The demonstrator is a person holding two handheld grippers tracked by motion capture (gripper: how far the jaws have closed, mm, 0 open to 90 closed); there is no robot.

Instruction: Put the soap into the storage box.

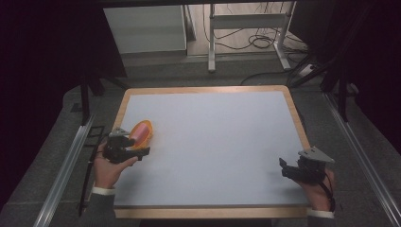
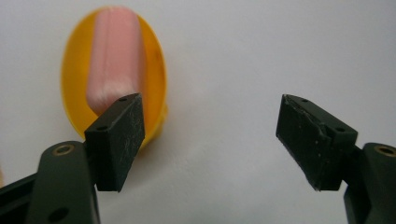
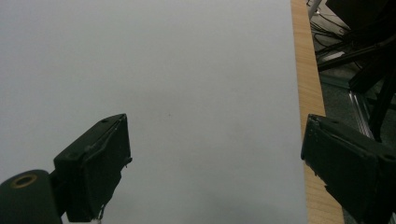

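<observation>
Nothing grabbed yet: left gripper [image 1: 128, 147] open beside the sausage [image 2: 114, 56] in its orange dish [image 2: 156, 70]; right gripper [image 1: 295, 169] open, idle.

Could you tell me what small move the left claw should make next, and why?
Probably shift the left claw sideways toward the yellow dish holding the pink roll. Its jaws stand open with only bare table between them, and the dish lies off-centre, partly behind one jaw, so closing now would catch nothing.
</observation>
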